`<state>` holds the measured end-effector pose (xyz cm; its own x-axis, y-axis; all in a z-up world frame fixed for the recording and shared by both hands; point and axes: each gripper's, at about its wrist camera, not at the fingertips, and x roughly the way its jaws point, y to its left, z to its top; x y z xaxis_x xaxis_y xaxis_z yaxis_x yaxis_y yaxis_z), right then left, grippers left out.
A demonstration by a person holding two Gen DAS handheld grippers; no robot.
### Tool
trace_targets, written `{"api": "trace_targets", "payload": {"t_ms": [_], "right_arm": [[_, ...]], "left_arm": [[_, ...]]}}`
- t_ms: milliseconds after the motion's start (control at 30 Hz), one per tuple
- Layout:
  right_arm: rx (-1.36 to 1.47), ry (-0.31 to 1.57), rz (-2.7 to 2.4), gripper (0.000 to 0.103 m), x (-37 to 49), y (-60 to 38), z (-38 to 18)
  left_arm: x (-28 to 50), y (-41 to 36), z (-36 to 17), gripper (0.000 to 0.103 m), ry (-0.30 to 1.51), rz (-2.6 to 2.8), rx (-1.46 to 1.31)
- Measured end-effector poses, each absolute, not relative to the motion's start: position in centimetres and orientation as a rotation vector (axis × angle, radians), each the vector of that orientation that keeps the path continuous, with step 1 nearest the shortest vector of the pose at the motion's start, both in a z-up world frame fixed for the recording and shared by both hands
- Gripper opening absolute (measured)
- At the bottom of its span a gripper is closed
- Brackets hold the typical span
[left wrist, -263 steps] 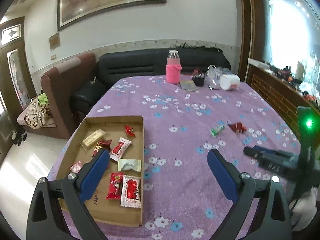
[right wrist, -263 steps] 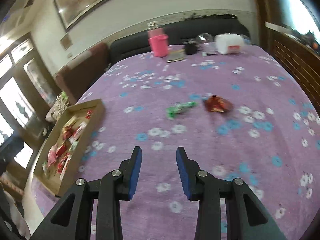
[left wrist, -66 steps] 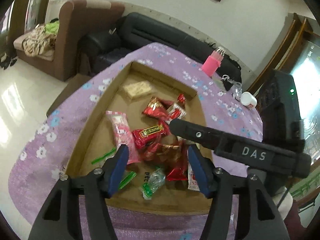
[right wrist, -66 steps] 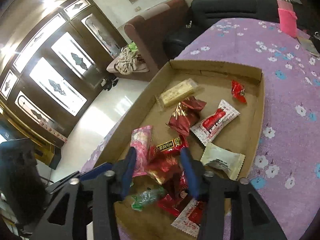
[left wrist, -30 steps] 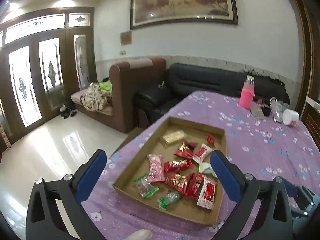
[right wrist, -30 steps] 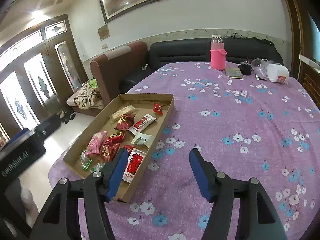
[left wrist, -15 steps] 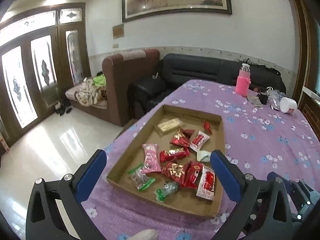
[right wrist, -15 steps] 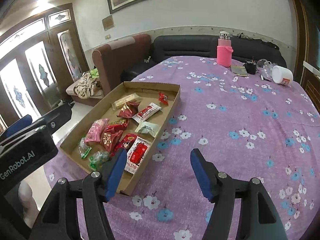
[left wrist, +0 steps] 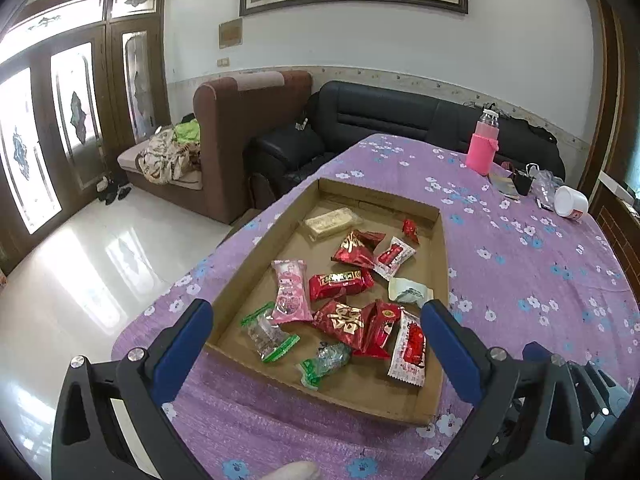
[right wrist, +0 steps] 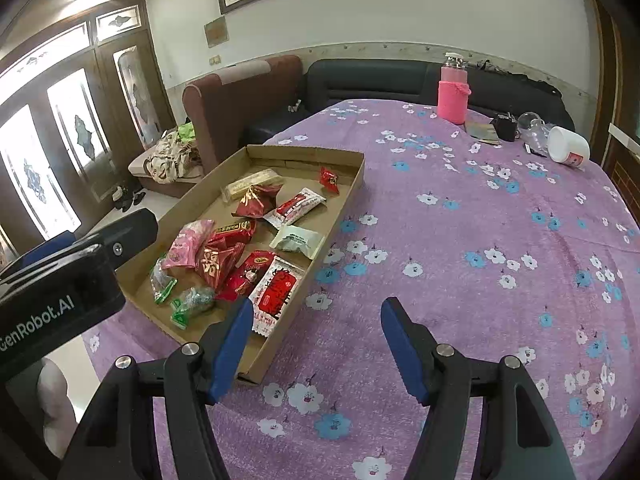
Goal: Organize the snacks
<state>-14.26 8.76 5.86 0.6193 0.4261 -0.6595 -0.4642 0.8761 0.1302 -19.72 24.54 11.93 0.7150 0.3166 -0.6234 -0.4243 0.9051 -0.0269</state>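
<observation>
A shallow cardboard tray (left wrist: 436, 240) lies on the purple flowered tablecloth and holds several wrapped snacks: red packets (left wrist: 340, 282), a pink packet (left wrist: 290, 296), a white packet (left wrist: 410, 290) and green-ended clear wrappers (left wrist: 324, 362). The tray also shows in the right wrist view (right wrist: 348, 196). My left gripper (left wrist: 316, 336) is open and empty, held above the tray's near end. My right gripper (right wrist: 316, 340) is open and empty, above the cloth by the tray's near right corner. The left gripper's body (right wrist: 60, 292) shows at the left of the right wrist view.
A pink bottle (right wrist: 452, 96), a white jar on its side (right wrist: 568, 146), a black object and clear plastic items stand at the table's far end. A brown armchair (left wrist: 240, 132) and a black sofa (left wrist: 380, 120) are beyond the table's far left edge.
Both grippers have pulled back from inside the tray and opened wide. In the last half second both drifted slightly closer to the tray. The snacks lie still.
</observation>
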Motion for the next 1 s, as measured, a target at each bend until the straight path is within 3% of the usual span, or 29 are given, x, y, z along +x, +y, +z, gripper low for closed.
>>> {"api": "trace_targets", "payload": {"t_ms": [1000], "right_arm": [[-0.142,0.784,0.539,0.071,-14.6,11.6,4.3]], "left_arm": [[-18.9,27.1,9.9,0.103,0.735,0.418,-0.267]]}}
